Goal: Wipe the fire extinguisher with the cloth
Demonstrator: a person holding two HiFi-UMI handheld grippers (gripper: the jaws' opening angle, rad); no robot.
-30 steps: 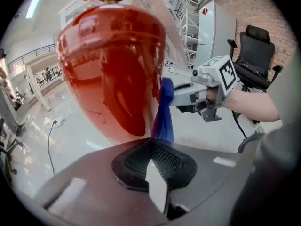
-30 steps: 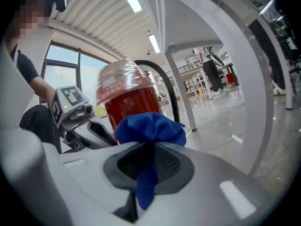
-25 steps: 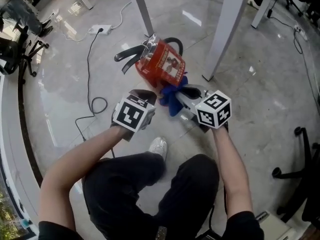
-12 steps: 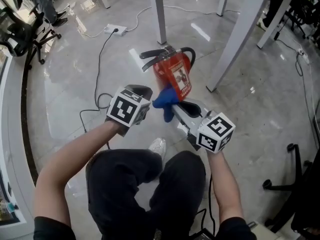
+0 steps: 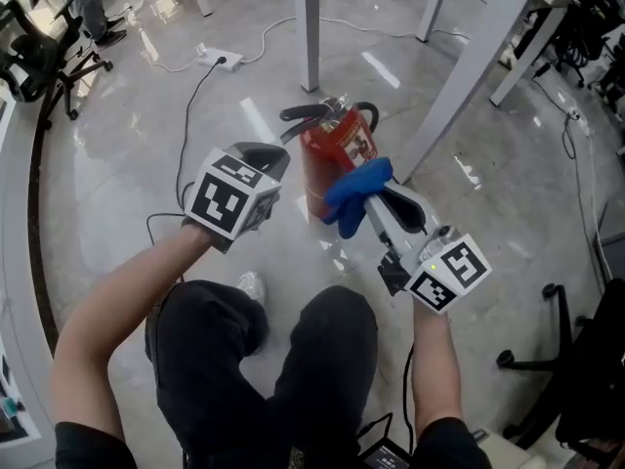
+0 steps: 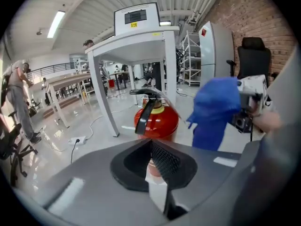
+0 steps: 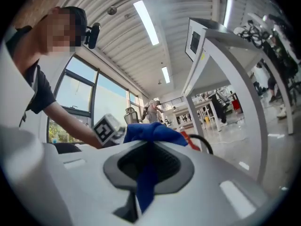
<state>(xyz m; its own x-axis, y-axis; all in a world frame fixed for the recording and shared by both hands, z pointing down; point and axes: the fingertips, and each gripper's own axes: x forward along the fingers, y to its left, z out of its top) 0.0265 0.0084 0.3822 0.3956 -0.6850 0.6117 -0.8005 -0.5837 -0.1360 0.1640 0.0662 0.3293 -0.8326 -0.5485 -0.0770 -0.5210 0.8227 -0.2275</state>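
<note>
Cloth [image 5: 355,190] hangs pinched in level right claw [image 5: 371,201] beside fire extinguisher [image 5: 326,156].

Counted: one fire extinguisher [image 5: 332,154]; one cloth [image 5: 354,191], blue; two handheld units, left gripper [image 5: 262,156] and right gripper [image 5: 386,203]; one power strip [image 5: 220,60].

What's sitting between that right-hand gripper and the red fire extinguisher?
A blue cloth, clamped by the right gripper, bunches up between it and the fire extinguisher. The head view shows this best.
</note>
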